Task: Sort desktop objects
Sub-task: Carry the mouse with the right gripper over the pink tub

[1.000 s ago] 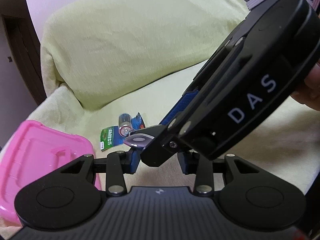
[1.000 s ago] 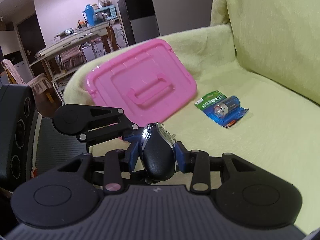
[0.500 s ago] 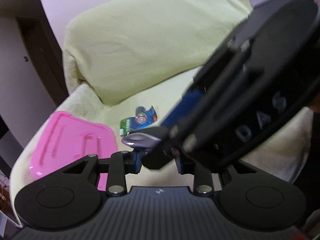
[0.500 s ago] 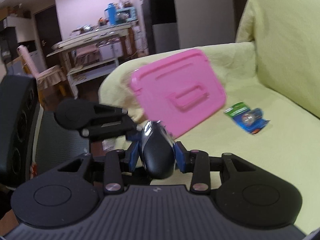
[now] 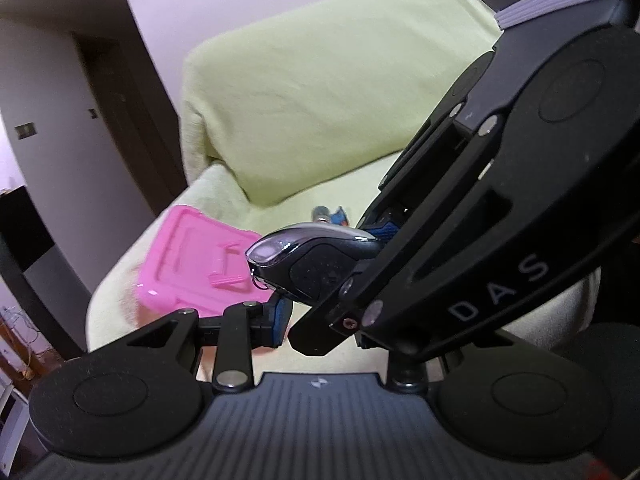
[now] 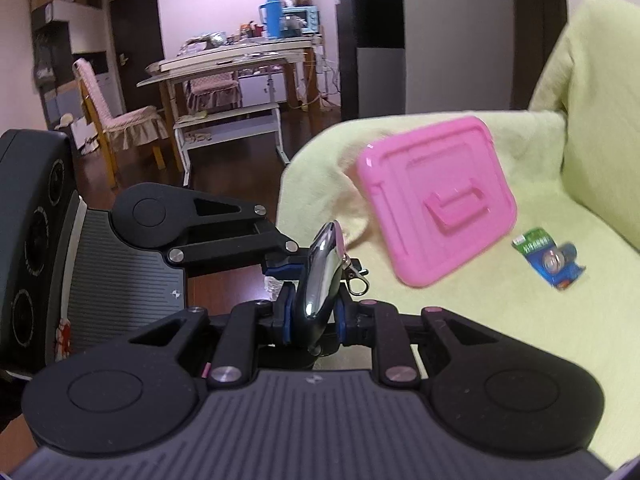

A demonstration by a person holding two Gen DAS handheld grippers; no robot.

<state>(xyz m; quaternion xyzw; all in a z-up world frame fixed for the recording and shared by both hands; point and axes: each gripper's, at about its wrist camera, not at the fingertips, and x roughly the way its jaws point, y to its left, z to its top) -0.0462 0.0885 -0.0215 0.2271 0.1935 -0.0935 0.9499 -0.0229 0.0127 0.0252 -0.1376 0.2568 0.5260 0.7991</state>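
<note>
A black key fob (image 6: 320,280) with a chrome edge and a small clasp is clamped between the blue pads of my right gripper (image 6: 314,316), which is shut on it. In the left wrist view the fob (image 5: 312,264) sticks out leftward from the right gripper (image 5: 352,276), whose large black body fills the right half. My left gripper (image 5: 324,328) stands open just below the fob, with one of its fingers (image 5: 280,316) showing and the other hidden. In the right wrist view the left gripper (image 6: 286,270) reaches in from the left, close beside the fob.
A pink lidded box (image 6: 436,200) rests on the yellow-green covered sofa (image 6: 500,320), with a packaged battery (image 6: 554,260) to its right. The sofa back (image 5: 320,92) rises behind. A table (image 6: 240,60) and chairs stand across the dark floor.
Both grippers have swung together, so the pink box and the battery shifted right in the right wrist view. The fob now shows its chrome edge. The right gripper's hold is unchanged.
</note>
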